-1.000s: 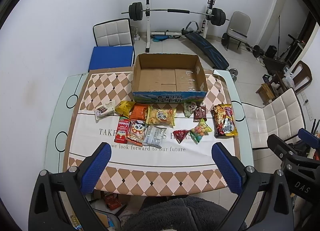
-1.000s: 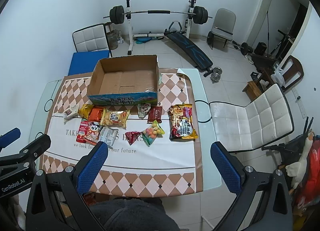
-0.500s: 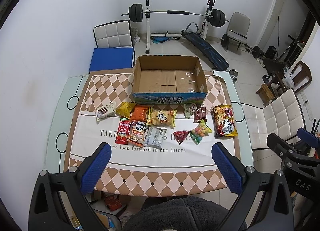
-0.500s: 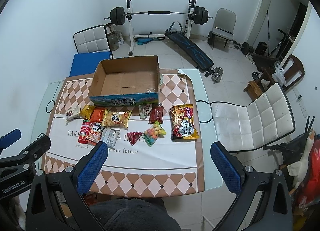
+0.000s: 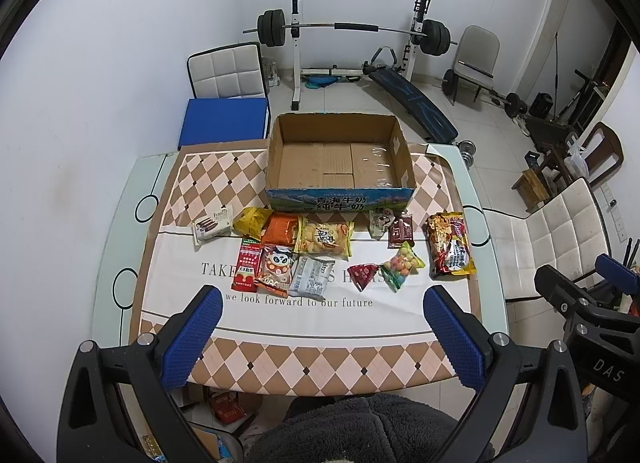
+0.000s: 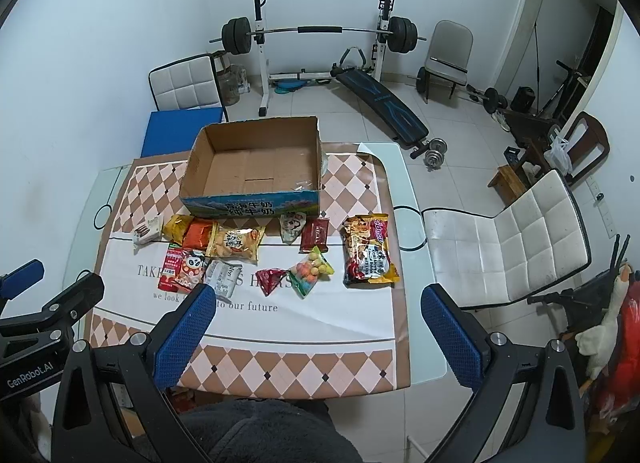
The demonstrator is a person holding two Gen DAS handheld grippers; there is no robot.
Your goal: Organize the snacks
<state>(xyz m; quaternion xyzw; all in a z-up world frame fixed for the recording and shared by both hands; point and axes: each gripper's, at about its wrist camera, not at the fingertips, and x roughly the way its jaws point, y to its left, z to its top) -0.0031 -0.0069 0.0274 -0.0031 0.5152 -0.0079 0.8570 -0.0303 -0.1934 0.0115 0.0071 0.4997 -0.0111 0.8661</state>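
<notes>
Snacks in rows before a carton on the worktop

The carton (image 5: 340,161) stands at the far middle of the worktop (image 5: 120,247); the snack packets lie in front of it. The biscuit box (image 5: 213,223) is leftmost, the noodle bag (image 5: 450,245) rightmost, the crisp bag (image 5: 325,237) between them. Nearer lie the panda packet (image 5: 275,269) and candy bag (image 5: 402,265). A chair (image 5: 556,231) stands right of the worktop.

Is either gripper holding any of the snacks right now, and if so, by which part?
Nothing is held. The left gripper and right gripper are both open above the table, with every snack lying loose by the cardboard box.
</notes>
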